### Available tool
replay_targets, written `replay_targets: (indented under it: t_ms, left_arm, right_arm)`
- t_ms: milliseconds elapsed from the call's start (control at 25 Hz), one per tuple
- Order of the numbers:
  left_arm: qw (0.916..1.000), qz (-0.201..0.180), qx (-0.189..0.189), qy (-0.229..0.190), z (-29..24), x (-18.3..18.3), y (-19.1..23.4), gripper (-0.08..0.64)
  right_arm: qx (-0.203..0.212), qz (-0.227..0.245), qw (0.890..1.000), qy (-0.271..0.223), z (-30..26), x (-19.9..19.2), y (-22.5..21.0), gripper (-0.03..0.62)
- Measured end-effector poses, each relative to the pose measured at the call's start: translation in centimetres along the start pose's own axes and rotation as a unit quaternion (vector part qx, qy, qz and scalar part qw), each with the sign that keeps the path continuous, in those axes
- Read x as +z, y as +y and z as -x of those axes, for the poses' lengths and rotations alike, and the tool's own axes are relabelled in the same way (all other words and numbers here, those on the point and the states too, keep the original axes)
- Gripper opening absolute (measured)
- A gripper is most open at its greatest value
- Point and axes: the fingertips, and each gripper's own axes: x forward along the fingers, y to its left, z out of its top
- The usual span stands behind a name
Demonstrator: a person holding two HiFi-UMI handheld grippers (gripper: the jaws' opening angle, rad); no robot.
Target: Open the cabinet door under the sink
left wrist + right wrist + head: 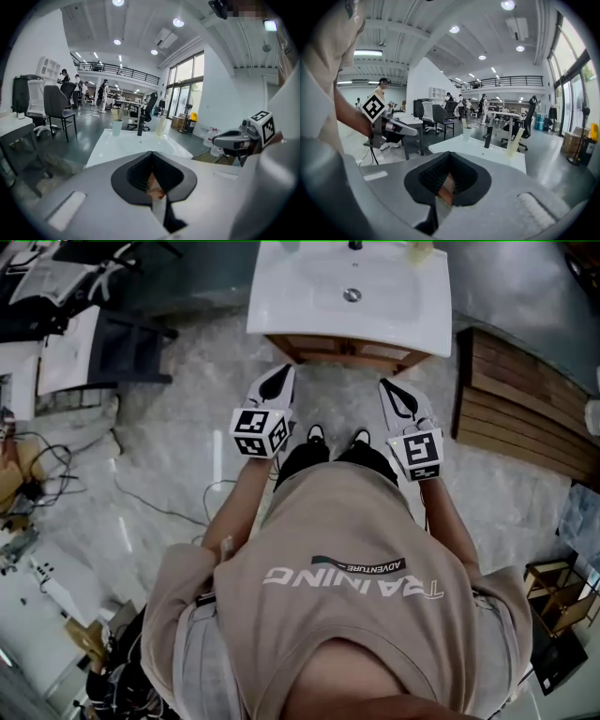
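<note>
So far nothing is opened. Left gripper (278, 382) and right gripper (395, 396) both have their jaws pressed together, holding nothing, raised side by side just short of the wooden cabinet (345, 352) beneath the white sink (281, 296). Its door is hidden from above; reaching, gripping and pulling all remain.

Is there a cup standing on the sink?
Yes, a pale cup stands on the white sink, right beside the dark tap.
</note>
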Motion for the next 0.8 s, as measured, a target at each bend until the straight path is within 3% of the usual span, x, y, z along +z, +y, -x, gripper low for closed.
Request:
replay_targets:
  t_ms: [120,320,640,800]
  left_arm:
    - [0.9997,-0.005,0.009,0.022,0.1,-1.3,-1.0,0.017]
    - [0.9988,0.021,0.008,0.043,-0.4,-2.8,-1.0,0.017]
    - [0.9946,0.089,-0.015,0.05,-4.4,-6.2,1.0,0.017]
    - [0.9938,0.092,-0.023,0.058,-7.5,-9.0,2.1,0.017]
  right_arm:
    - [0.022,0.022,0.999,0.009,0.5,-1.4,0.2,0.002]
    - [0.035,-0.008,0.999,0.022,0.6,-3.9,0.2,0.002]
    - [0.012,-0.028,0.998,0.053,-0.9,-6.6,-0.3,0.003]
    - [-0.013,-0.075,0.995,0.066,-2.3,-8.5,-0.6,0.002]
